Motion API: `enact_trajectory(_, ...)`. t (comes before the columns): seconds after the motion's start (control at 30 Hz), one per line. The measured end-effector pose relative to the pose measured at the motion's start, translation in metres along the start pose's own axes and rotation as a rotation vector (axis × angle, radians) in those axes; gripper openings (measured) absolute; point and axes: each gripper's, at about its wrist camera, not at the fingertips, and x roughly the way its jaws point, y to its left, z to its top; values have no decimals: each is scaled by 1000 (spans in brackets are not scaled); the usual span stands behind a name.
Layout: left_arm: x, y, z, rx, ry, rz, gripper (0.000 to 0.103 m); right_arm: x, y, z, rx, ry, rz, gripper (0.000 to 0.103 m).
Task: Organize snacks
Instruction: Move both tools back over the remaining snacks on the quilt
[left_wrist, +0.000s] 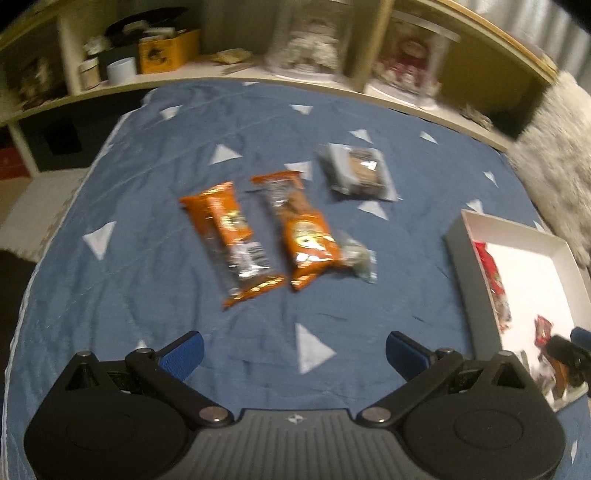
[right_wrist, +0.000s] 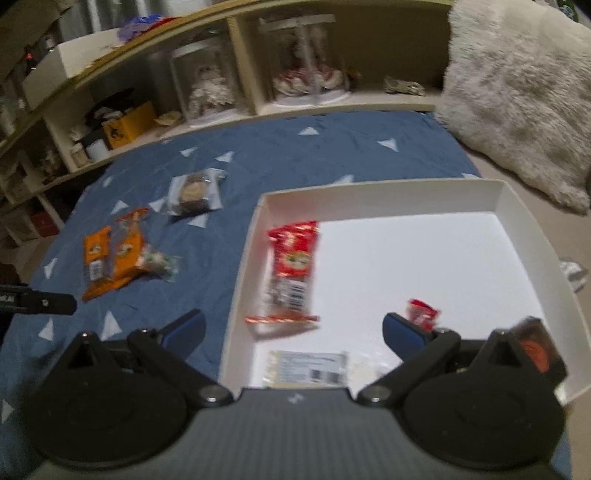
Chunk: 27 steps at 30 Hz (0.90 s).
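Note:
Two orange snack packs lie side by side on the blue bedspread, one on the left and one on the right, with a small green-white pack against the right one. A clear pack with a brown cake lies behind them. My left gripper is open and empty, hovering in front of the orange packs. My right gripper is open and empty over the near edge of the white box, which holds a red snack pack, a small red candy, a white pack and a dark pack.
A low shelf with jars, a yellow box and display domes runs along the far side of the bed. A fluffy white pillow lies behind the box on the right. The left gripper's tip shows at the left edge of the right wrist view.

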Motion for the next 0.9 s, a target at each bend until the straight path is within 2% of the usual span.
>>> enact_trajectory(0.23,10,35,3,-122,-14,-4,103,8,43,-2,-88,-48,74,103)
enact_trajectory(0.43,22,57,14,-288,-74,-43,103,21,83,-4,-198,-95,137,103)
enact_trajectory(0.53,32,64,21,-362,-103,-68,103,31,99,-4,-251,-116,133,103)
enact_trajectory(0.63,44,68,30,-388,-117,-66,103,45,111,-2,-285,-132,133,103)
enact_trajectory(0.73,57,73,36,-413,-118,-58,103,60,118,1,-272,-133,155,103)
enact_trajectory(0.9,74,75,42,-406,-121,-50,103,90,122,15,-120,-87,207,102)
